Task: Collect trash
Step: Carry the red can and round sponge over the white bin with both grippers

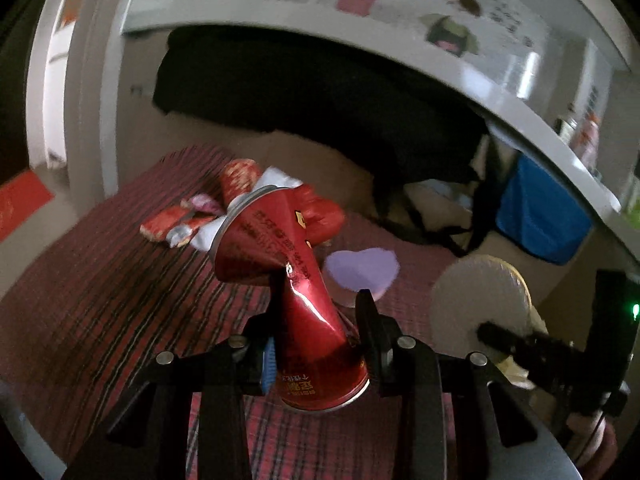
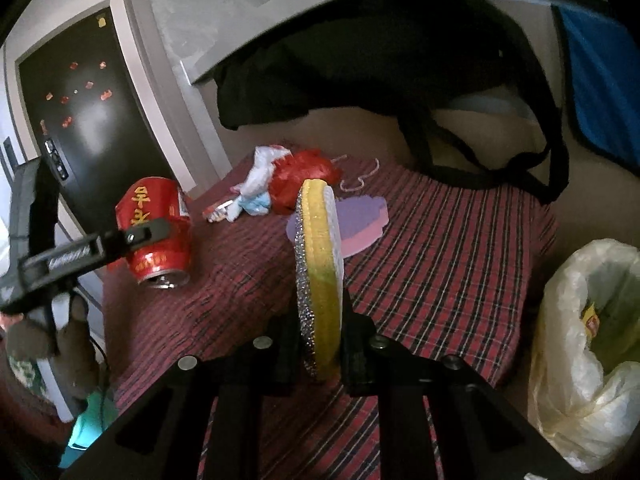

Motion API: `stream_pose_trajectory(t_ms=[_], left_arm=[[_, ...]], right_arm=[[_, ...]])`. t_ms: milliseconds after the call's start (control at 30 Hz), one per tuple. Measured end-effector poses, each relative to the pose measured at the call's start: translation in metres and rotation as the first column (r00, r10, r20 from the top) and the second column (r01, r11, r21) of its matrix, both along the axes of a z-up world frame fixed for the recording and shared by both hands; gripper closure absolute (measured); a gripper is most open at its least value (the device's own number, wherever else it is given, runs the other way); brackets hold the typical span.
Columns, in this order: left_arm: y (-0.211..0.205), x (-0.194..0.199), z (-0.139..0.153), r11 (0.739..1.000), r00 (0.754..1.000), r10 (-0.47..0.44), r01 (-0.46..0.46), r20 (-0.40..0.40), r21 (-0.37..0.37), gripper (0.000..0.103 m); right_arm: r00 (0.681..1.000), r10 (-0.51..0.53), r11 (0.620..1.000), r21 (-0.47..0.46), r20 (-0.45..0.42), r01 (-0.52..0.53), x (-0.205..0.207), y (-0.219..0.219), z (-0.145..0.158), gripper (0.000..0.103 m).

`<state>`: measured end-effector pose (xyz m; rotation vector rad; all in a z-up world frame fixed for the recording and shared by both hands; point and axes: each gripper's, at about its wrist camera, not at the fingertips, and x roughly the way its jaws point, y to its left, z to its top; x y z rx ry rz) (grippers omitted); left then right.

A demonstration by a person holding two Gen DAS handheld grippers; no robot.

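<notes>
My left gripper (image 1: 320, 304) is shut on a crushed red drink can (image 1: 296, 276) and holds it above a red plaid cloth (image 1: 100, 280). The can and left gripper also show in the right wrist view (image 2: 158, 228). My right gripper (image 2: 320, 312) is shut on a round yellow scouring pad (image 2: 318, 276) with a silver glitter face, held on edge above the cloth. The pad shows in the left wrist view (image 1: 476, 300). Crumpled red and white wrappers (image 2: 288, 184) and a purple foam piece (image 2: 360, 224) lie on the cloth (image 2: 440, 272).
A bin lined with a pale plastic bag (image 2: 592, 344) stands at the right of the cloth-covered surface. A black bag with straps (image 2: 460, 120) and a blue cloth (image 2: 600, 80) hang behind, under a white tabletop (image 1: 400, 40). A dark door (image 2: 80, 100) is at the left.
</notes>
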<state>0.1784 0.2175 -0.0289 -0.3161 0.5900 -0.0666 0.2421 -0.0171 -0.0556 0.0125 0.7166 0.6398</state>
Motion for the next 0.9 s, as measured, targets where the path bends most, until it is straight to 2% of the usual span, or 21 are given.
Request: stream_pose_trajectory(t_ms=[167,367,500,700,900], left_arm=[[-0.032,-0.016,0.014,0.998,0.998,-0.036,0.033,0.051,0.050,0.068],[-0.068,-0.026,0.019,0.993,0.995,-0.088,0.084,0.056,0.077,0.068],[-0.097,-0.029,0.028,0.987,0.990,-0.118,0.107,0.082,0.123,0.068],[-0.149,-0.031,0.048,0.967,0.971,-0.198,0.171,0.137,0.188,0.068],[-0.201,-0.028,0.061,0.944,0.946,-0.285,0.249,0.154,0.217,0.068]], right_arm=[[0.998,-0.009,1.000,0.020,0.059,0.008,-0.015,-0.015,0.024,0.089],[0.994,-0.031,0.999,0.027,0.103,0.028,-0.030,-0.037,0.038,0.089],[0.990,-0.064,0.997,0.047,0.123,0.059,-0.039,-0.060,0.046,0.089],[0.974,-0.141,0.989,0.067,0.177,0.131,-0.057,-0.104,0.062,0.089],[0.950,-0.221,0.975,0.065,0.220,0.212,-0.070,-0.148,0.075,0.089]])
